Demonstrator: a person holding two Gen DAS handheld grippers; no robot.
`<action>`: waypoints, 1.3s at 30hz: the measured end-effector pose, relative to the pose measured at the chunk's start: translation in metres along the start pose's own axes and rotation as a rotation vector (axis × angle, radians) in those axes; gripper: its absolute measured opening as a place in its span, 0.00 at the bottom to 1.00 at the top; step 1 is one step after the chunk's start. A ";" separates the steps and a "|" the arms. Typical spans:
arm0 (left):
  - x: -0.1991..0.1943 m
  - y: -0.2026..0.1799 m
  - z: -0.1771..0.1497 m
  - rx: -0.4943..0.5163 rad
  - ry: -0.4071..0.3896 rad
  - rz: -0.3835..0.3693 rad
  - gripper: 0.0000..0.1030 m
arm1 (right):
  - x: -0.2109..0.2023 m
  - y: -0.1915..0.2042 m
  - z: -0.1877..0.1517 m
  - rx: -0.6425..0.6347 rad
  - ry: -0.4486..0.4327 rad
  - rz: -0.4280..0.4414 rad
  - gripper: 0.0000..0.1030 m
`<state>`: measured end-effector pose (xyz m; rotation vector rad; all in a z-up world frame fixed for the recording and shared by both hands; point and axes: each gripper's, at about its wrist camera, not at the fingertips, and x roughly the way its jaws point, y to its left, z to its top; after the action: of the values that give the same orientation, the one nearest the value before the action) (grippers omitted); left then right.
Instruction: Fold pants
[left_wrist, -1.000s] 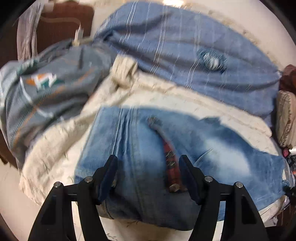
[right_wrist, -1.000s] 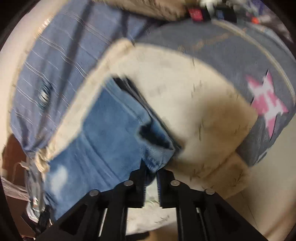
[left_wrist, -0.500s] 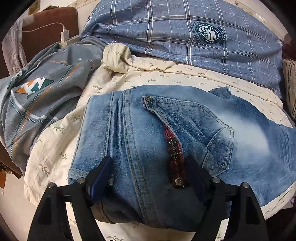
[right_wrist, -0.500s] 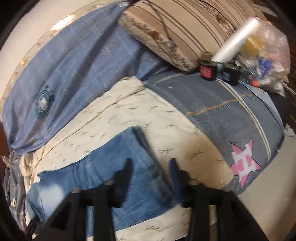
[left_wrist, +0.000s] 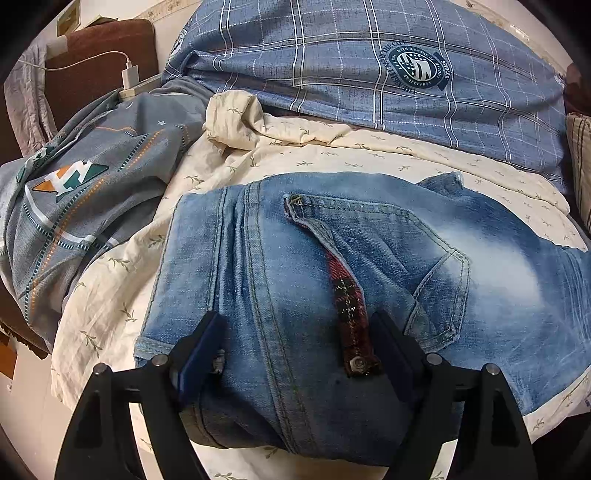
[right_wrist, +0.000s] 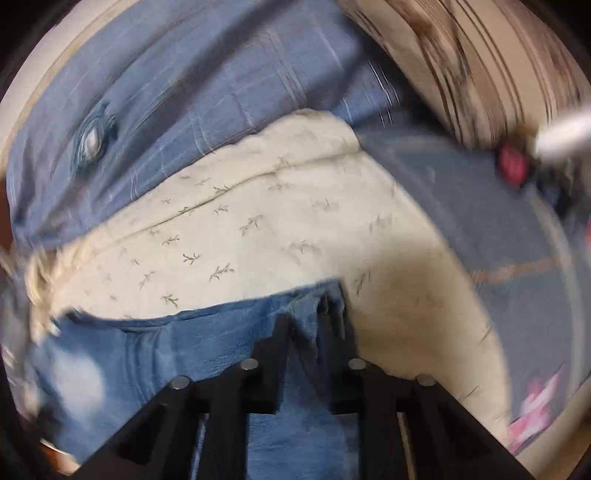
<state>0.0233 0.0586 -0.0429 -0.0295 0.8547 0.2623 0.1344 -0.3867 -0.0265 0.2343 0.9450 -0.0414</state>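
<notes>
Blue jeans (left_wrist: 369, 288) lying on cream leaf-print sheet (left_wrist: 332, 147), waistband end toward left wrist camera, back pocket (left_wrist: 399, 266) facing up. Red plaid strap (left_wrist: 349, 306) running down from pocket's upper corner to metal snap (left_wrist: 360, 363) near waistband. Faded pale patch on denim right of pocket.

Left gripper (left_wrist: 295, 332) low over waistband, jaws spread wide, straddling centre seam; left finger (left_wrist: 201, 345) near hem edge of jeans, right finger (left_wrist: 391, 347) just beside plaid strap. Pads not squeezing denim; whether tips touch cloth, cannot tell.

Right wrist view heavily motion-blurred. Right gripper (right_wrist: 304, 332) at other end of jeans (right_wrist: 184, 343), jaws just closed in, now pinching a ridge of denim between fingers (right_wrist: 279, 338). Denim edge bunched up between tips, cream sheet (right_wrist: 258, 221) beyond it.

Around the jeans: blue plaid blanket (left_wrist: 369, 66) with round crest badge (left_wrist: 415, 68) along far side, touching sheet. Grey bedcover (left_wrist: 92, 206) with orange-and-teal logo at left, partly under sheet. White charger plug (left_wrist: 131, 74) and cable on brown headboard (left_wrist: 99, 62) top left. Striped beige pillow (right_wrist: 480, 66) top right in right view, blurred red-capped item (right_wrist: 511, 166) beside it, kind not readable. Pink star print (right_wrist: 535, 413) on grey cover at lower right.
</notes>
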 end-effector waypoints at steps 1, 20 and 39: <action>0.001 -0.001 0.000 0.002 -0.001 0.003 0.80 | -0.002 0.002 0.000 -0.020 -0.030 -0.042 0.11; -0.002 -0.002 -0.002 0.002 -0.008 0.005 0.81 | -0.011 0.100 -0.025 -0.165 0.081 0.361 0.64; -0.030 0.006 -0.002 -0.048 -0.123 -0.069 0.81 | 0.045 0.288 0.018 -0.308 0.256 0.563 0.62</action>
<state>0.0019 0.0576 -0.0209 -0.0871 0.7240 0.2175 0.2144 -0.1068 -0.0005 0.2154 1.0952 0.6605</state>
